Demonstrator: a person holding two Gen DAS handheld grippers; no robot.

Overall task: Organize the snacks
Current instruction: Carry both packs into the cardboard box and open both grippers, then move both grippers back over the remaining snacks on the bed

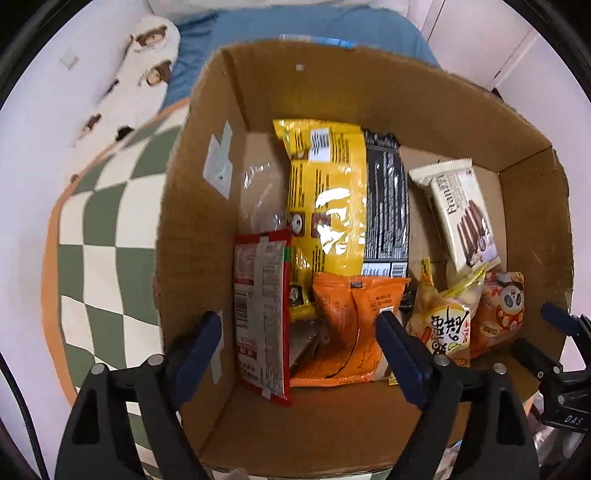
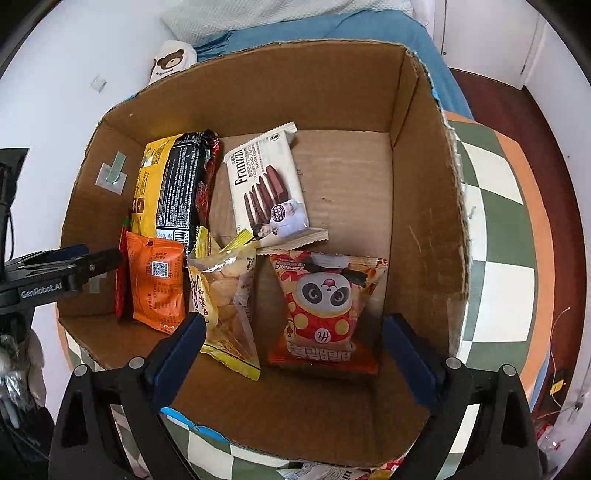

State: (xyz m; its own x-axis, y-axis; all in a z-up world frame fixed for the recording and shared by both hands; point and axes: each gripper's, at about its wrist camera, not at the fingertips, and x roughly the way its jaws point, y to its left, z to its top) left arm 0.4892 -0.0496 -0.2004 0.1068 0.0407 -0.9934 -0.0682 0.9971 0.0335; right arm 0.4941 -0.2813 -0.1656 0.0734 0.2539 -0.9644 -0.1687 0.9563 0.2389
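Right wrist view: cardboard box (image 2: 424,206), snacks inside.
I hold each hand-held gripper (image 2: 295,354) wide open, empty; I'd straddle panda bag (image 2: 325,306) squarely, lower frame.

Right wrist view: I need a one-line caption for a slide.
Open right tongs hover over a cardboard box holding a panda snack bag, a Franzzi cookie pack and other snacks.

A green-and-cream checkered rug (image 2: 495,258) with an orange border covers dark red flooring (image 2: 517,110). White walls (image 2: 74,55) stand behind a blue-sheeted bed (image 1: 295,26)
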